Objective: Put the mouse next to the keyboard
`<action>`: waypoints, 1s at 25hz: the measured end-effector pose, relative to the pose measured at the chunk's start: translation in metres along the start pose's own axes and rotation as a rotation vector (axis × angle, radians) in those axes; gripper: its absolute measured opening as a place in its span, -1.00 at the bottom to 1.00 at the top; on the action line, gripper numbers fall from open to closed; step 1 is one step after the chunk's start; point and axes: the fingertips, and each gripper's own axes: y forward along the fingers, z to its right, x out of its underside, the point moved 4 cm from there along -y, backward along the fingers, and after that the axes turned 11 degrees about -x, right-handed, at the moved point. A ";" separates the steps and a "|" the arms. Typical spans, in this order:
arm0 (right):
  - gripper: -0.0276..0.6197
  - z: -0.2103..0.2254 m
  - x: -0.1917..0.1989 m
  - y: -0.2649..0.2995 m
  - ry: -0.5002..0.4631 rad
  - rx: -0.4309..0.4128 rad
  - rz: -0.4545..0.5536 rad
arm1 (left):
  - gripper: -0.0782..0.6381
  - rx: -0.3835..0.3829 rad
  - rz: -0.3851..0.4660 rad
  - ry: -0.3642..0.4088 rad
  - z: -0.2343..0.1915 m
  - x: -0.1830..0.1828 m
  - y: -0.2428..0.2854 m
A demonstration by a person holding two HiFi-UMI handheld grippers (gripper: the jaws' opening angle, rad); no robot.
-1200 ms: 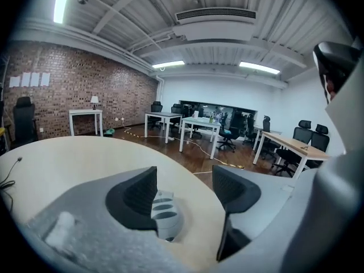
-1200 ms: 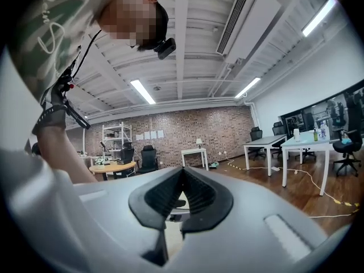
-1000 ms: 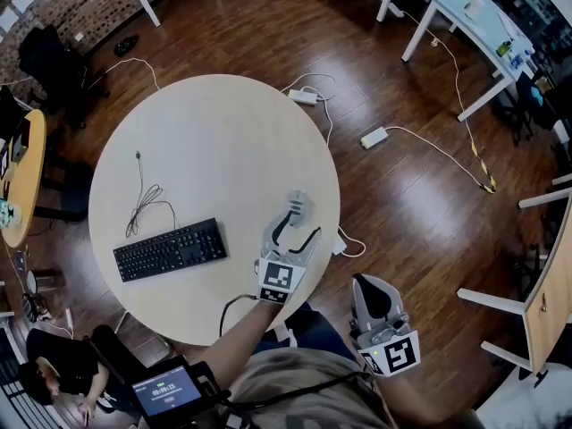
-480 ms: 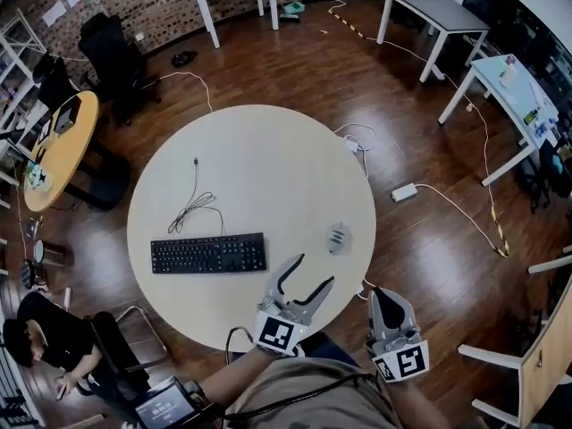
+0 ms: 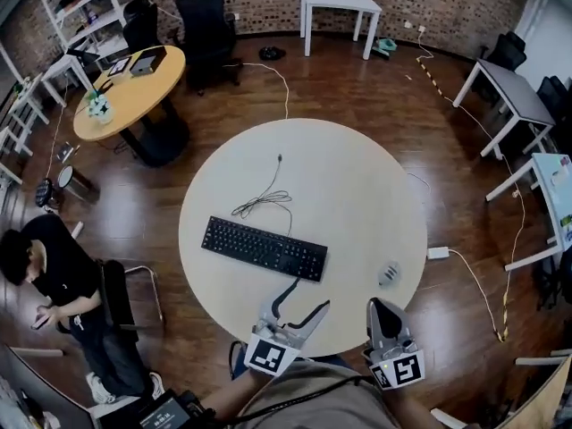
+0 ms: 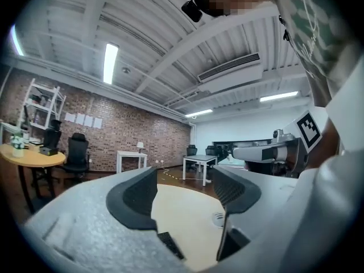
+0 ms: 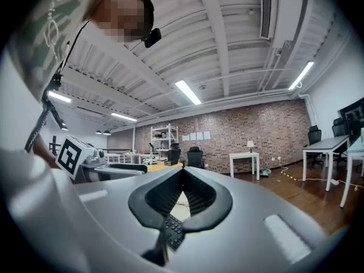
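On round pale table [image 5: 357,186], oval mouse [image 5: 390,273]

You're pulling your left gripper [image 5: 309,295] back off the mouse [image 5: 389,274], jaws wide, leaving it sitting right of the keyboard [image 5: 264,248] now.

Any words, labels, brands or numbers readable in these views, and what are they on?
No text reads clearly in any view.
On the keyboard: key legends too small to read.
On the left gripper and right gripper: square marker patterns only, no words.
On the wall sheets: too small to read.
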 end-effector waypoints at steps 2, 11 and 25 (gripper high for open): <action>-0.90 -0.013 0.002 0.026 -0.004 -0.042 -0.009 | 0.09 -0.086 0.018 -0.016 -0.033 -0.006 -0.020; -0.90 -0.064 -0.005 0.100 0.006 -0.131 0.001 | 0.08 -0.280 0.031 -0.009 -0.124 -0.025 -0.086; -0.90 -0.096 0.001 0.125 0.023 -0.063 -0.003 | -0.19 -0.243 0.000 -0.019 -0.175 -0.021 -0.101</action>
